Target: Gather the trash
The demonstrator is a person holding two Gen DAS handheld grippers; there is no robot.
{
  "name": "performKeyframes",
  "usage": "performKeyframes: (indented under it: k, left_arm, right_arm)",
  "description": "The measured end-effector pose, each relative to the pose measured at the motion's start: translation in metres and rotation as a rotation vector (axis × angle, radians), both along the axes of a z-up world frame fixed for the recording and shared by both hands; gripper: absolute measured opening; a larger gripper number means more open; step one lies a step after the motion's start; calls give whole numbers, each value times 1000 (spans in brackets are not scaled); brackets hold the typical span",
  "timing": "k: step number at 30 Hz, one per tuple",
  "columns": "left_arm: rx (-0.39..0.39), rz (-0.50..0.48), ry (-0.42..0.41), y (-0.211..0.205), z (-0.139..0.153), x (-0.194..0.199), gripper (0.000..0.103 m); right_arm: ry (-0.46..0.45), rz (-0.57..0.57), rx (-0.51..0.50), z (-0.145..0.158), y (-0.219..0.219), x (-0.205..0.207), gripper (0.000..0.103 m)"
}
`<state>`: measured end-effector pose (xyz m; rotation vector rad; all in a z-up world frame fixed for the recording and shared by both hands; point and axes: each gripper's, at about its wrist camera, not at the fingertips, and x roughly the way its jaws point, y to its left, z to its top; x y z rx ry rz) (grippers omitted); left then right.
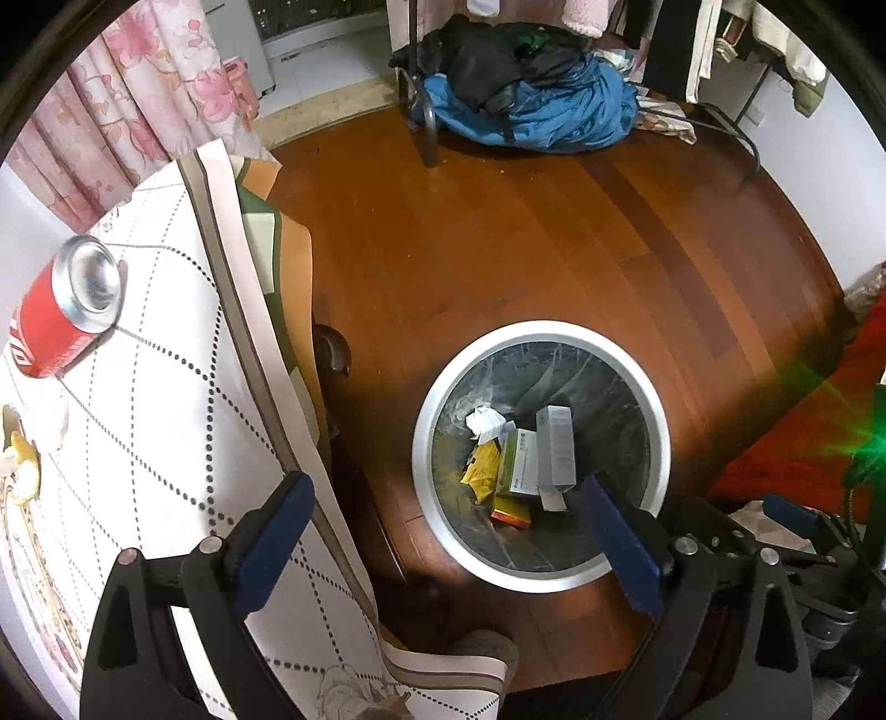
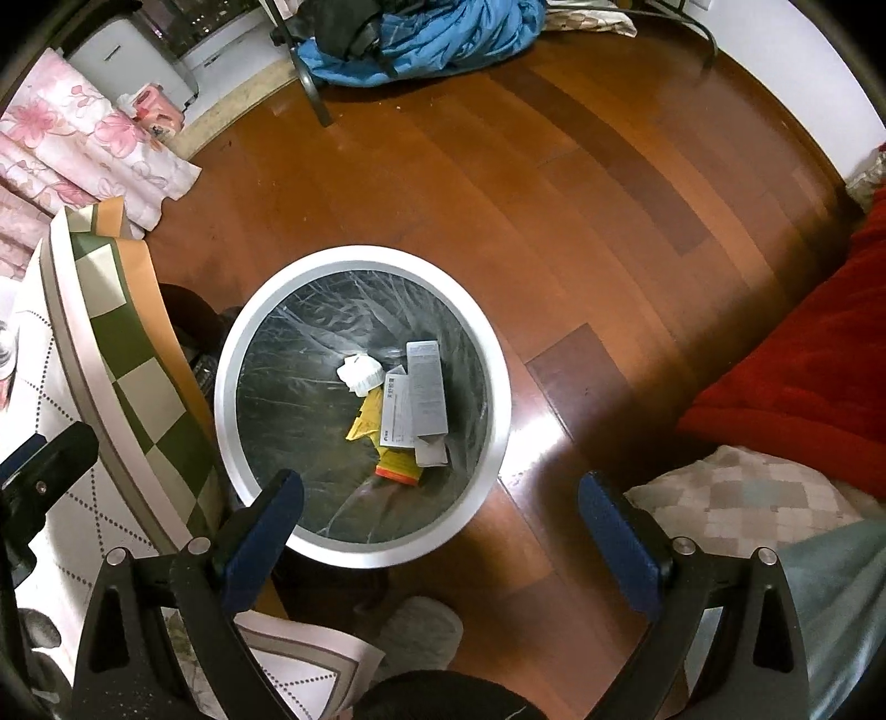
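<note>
Lying on its side far left of the spread, empty left gripper [image 1: 443, 531]: red can [image 1: 61, 315], base pointing up-right; right gripper [image 2: 440, 531] likewise spread, empty

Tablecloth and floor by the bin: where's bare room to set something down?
Free: tablecloth between the red can and the table's near edge; wood floor between trash bin and blue clothes pile. Crowded: bin bottom, boxes and wrappers; both grippers empty.
</note>
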<state>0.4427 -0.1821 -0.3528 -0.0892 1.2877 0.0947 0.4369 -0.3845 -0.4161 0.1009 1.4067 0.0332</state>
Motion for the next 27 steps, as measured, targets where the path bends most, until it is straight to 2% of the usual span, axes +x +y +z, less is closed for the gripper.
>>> performKeyframes:
  k: [9,17,22,27]
  left_arm:
    - [-6,-11,-73,-5,41,-16,99]
    - [-2,25,-192,12,101,-34,99]
    - [18,124,-263,56,146,-49,99]
    - [73,283,-316,138,166,-78,99]
  right_arm:
    - [-66,0,0,46,-5,-17,101]
    - [-175,0,49,118,3,-32,101]
    - [-244,68,110,169,39,-37,101]
    - [-266,264,136,202,124,-31,101]
